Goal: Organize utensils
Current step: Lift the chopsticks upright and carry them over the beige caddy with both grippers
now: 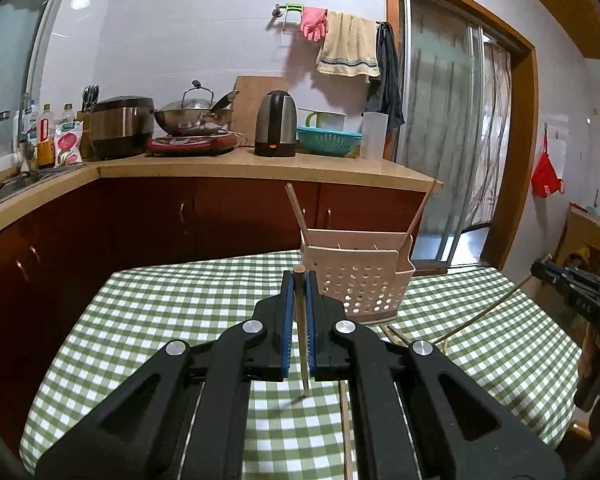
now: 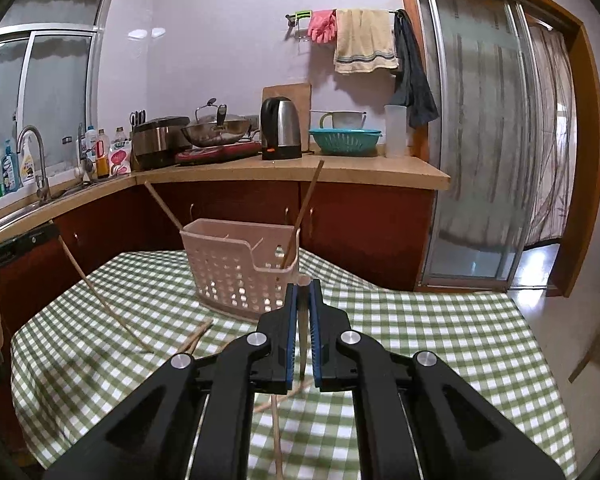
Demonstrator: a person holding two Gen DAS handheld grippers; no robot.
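A thin wooden chopstick stands upright between the blue pads of my left gripper, which is shut on it above the checked table. My right gripper is likewise shut on a second upright chopstick. Just beyond both grippers stands the pink perforated basket, with two chopsticks leaning out of it. In the left wrist view the right gripper shows at the right edge, its stick slanting down to the cloth. Loose chopsticks lie on the table in front of the basket.
The green checked tablecloth covers the table. Behind it runs a counter with a kettle, wok, rice cooker, teal colander and bottles by a sink. A sliding glass door is at the right.
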